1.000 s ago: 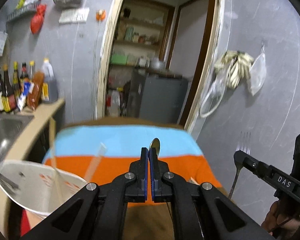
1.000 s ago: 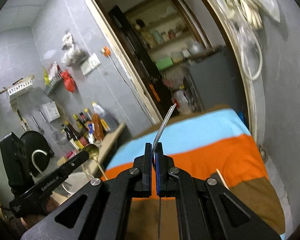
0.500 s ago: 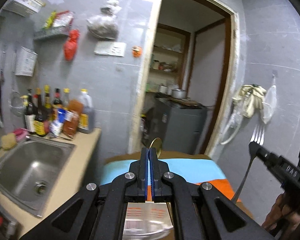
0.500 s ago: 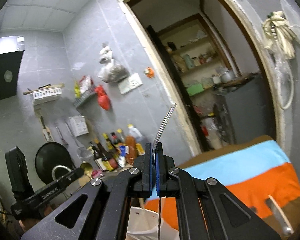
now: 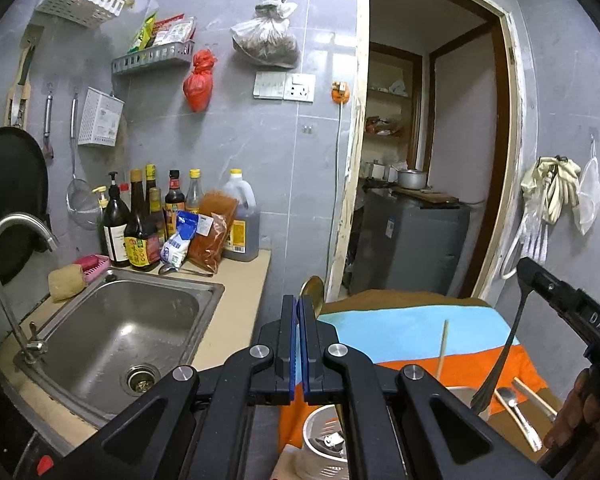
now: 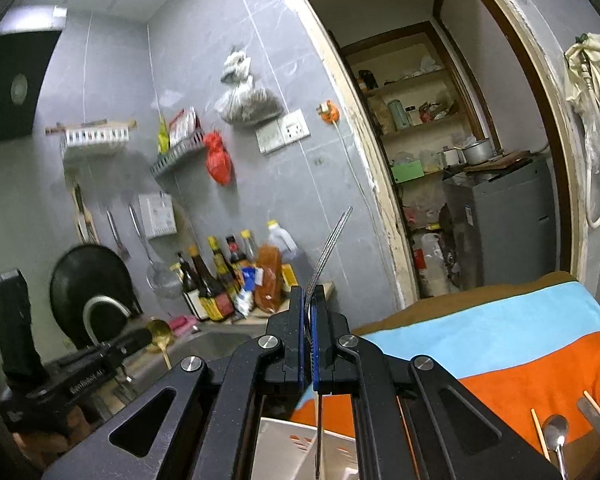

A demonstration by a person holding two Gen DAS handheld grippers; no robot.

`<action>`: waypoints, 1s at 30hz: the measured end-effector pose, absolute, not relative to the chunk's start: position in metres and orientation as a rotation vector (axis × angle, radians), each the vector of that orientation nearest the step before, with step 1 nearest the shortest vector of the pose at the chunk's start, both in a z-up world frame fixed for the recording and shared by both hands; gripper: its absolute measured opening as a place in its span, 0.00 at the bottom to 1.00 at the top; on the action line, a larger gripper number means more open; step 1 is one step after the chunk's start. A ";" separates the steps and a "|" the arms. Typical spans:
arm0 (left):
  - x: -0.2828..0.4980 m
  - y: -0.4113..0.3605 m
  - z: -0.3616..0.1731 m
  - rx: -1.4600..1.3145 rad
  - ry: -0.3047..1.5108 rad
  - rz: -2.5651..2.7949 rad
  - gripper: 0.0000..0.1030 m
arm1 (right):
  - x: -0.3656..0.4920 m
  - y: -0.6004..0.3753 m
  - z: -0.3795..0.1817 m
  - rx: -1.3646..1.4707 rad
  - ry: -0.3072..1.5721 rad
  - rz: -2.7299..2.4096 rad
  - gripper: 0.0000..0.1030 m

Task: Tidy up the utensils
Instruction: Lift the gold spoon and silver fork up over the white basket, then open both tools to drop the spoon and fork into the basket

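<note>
grippers are both clamped on cutlery above the striped cloth [image 5: 420,336]: left gripper [image 5: 299,344] is closed on a gold spoon [image 5: 314,292], right gripper [image 6: 309,344] on a fork [image 6: 328,248]. a white holder [image 5: 324,440] is seen on the cloth; a silver spoon [image 6: 556,436] lies on it.

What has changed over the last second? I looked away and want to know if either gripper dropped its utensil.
Neither dropped anything. Both views swung from the striped cloth toward the sink and bottles. The left gripper stays shut on the gold spoon, the right gripper on the fork.
</note>
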State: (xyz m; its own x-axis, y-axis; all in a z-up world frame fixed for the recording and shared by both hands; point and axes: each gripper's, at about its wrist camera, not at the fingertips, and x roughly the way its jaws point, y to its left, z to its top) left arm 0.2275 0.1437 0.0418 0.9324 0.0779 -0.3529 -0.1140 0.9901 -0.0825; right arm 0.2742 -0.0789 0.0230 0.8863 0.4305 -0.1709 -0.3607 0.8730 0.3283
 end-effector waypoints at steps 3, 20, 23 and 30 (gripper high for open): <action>0.232 0.140 0.033 -0.080 0.352 0.085 0.02 | 0.278 -0.077 0.013 0.288 0.260 0.406 0.03; 0.234 0.136 0.013 -0.137 0.429 -0.017 0.04 | 0.280 -0.075 -0.012 0.302 0.362 0.412 0.27; 0.233 0.144 0.013 -0.218 0.454 -0.045 0.04 | 0.272 -0.081 -0.006 0.309 0.334 0.406 0.38; 0.224 0.135 0.024 -0.265 0.454 -0.090 0.27 | 0.250 -0.108 0.021 0.298 0.287 0.338 0.62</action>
State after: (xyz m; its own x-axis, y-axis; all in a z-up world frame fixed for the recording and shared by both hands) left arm 0.2235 0.1353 0.0244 0.8954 -0.1449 -0.4210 0.0273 0.9617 -0.2729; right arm 0.2505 -0.1078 0.0213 0.9040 0.3637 -0.2246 -0.2801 0.9009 0.3315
